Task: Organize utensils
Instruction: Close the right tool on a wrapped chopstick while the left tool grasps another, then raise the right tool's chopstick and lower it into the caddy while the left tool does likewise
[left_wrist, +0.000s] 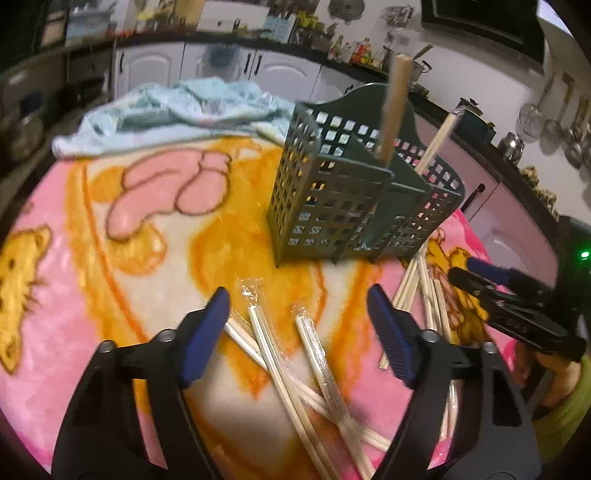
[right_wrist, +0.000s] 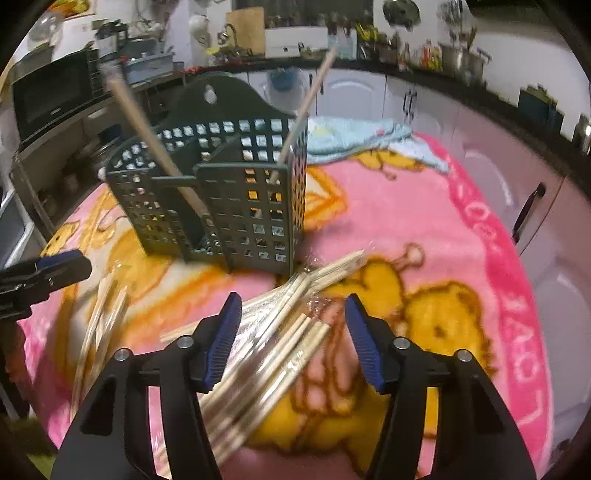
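A dark green perforated utensil holder (left_wrist: 332, 206) stands upright on a pink and orange blanket (left_wrist: 110, 258); it also shows in the right wrist view (right_wrist: 236, 206). Two wrapped chopstick pairs (left_wrist: 393, 110) lean inside it. Several plastic-wrapped chopstick pairs (left_wrist: 295, 350) lie on the blanket under my left gripper (left_wrist: 297, 310), which is open and empty above them. My right gripper (right_wrist: 291, 317) is open and empty over another pile of wrapped chopsticks (right_wrist: 280, 332). The right gripper also shows in the left wrist view (left_wrist: 509, 295).
A light blue towel (left_wrist: 177, 110) lies crumpled at the blanket's far edge. White cabinets (left_wrist: 280, 74) and a dark counter with jars and pots ring the table. The left gripper's tip (right_wrist: 48, 269) shows at the left of the right wrist view.
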